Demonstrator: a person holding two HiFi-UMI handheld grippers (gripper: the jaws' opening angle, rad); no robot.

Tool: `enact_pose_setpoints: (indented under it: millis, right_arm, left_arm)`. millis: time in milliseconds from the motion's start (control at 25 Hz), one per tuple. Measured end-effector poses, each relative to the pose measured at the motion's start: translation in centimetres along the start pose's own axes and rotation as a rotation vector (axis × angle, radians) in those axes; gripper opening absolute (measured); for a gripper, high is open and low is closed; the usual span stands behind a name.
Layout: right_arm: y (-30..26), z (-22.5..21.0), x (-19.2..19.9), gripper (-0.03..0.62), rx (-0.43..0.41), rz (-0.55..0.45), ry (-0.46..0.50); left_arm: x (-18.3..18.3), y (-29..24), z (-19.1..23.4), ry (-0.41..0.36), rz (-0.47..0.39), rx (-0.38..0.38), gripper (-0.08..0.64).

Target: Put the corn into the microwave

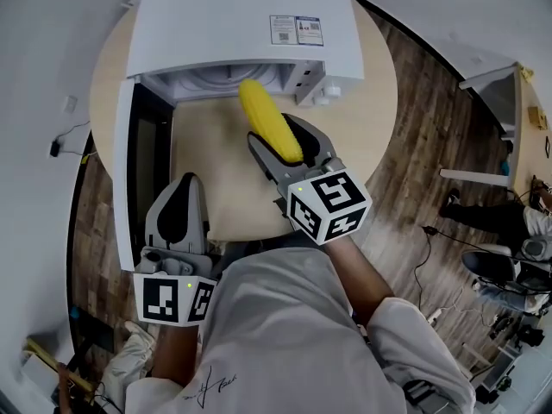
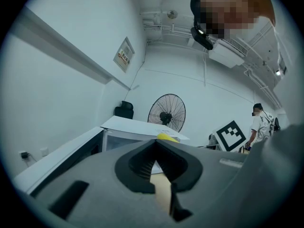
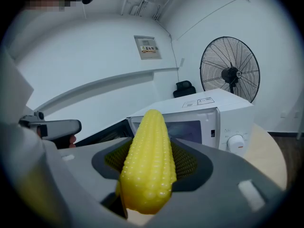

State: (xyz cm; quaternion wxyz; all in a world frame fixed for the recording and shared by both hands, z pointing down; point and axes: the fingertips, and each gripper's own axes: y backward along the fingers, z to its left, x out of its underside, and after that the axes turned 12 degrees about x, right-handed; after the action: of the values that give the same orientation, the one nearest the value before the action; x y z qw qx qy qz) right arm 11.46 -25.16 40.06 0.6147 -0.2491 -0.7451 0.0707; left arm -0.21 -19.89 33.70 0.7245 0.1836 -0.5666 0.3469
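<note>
Head view: worn on the person's head, looks steeply down on the round table (image 1: 371,93) and the top of the white microwave (image 1: 250,15), with left gripper (image 1: 190,184) and right gripper (image 1: 276,132) close below.

Left gripper view: rides behind the left gripper, points along its jaws toward the microwave's open side, own jaws filling the lower frame.

Right gripper view: rides behind the right gripper, faces the microwave front from near, corn (image 3: 147,170) large in the foreground.

Shared: microwave in all three; standing fan (image 3: 230,70) and wall notice (image 3: 148,46) in both gripper views; part of the other gripper at the edge of each.
</note>
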Motion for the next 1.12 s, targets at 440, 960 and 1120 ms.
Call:
enact_pose_setpoints:
  millis: [440,960,1120]
  right_arm:
    - [-3.7,-0.5,2.7,0.264,0.052,0.029,0.005]
    - [-8.0,-1.0,3.8,0.265,0.069,0.059,0.027]
    - [-10.0,-1.2,4.1,0.265,0.070,0.066,0.042]
  left_arm:
    - [1.9,2.4,0.3,0.018,0.023,-0.038,-0.008]
    - [3.0,2.3,0.6,0.032,0.060,-0.040,-0.008]
    - [3.1,2.2,0.8,0.025,0.074,-0.047,-0.008]
